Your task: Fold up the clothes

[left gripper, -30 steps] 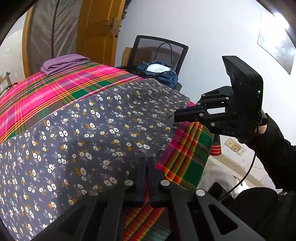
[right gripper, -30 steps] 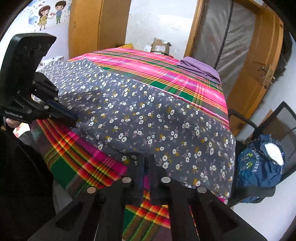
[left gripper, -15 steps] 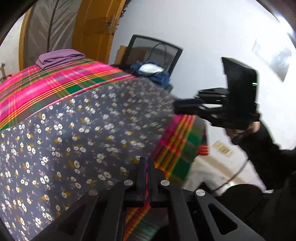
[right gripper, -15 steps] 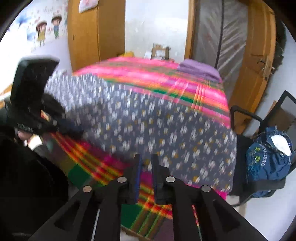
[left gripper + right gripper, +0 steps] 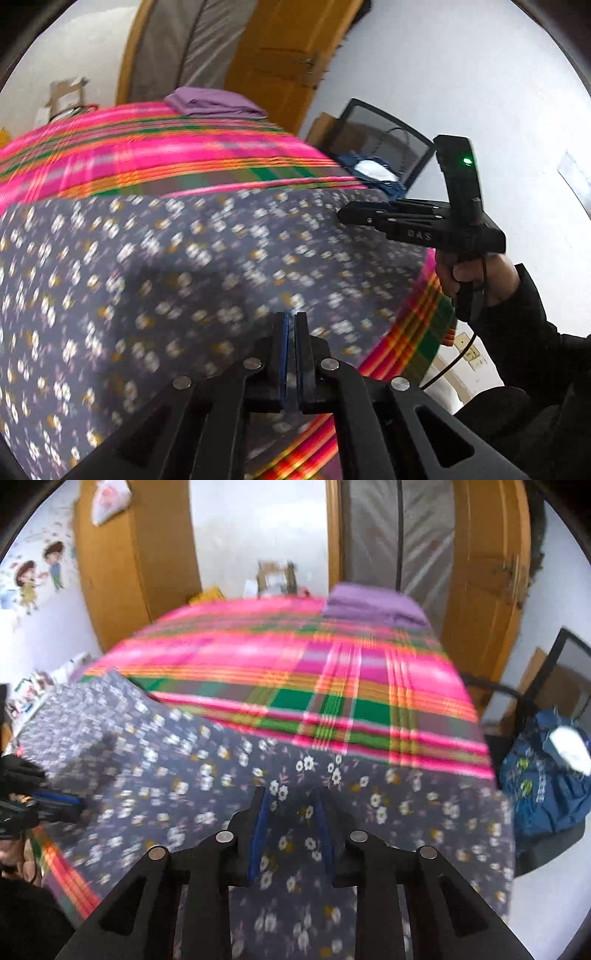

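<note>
My right gripper (image 5: 291, 834) is opening w/ grey white-flowered cloth (image 5: 207, 775) under its parted jaws, not pinched. My left gripper (image 5: 290, 354) is closed at the cloth's near edge; can't tell if it's pinching fabric. Risk: the released side slides off the pink plaid bedspread (image 5: 295, 657) edge, so the fold goes crooked.
</note>
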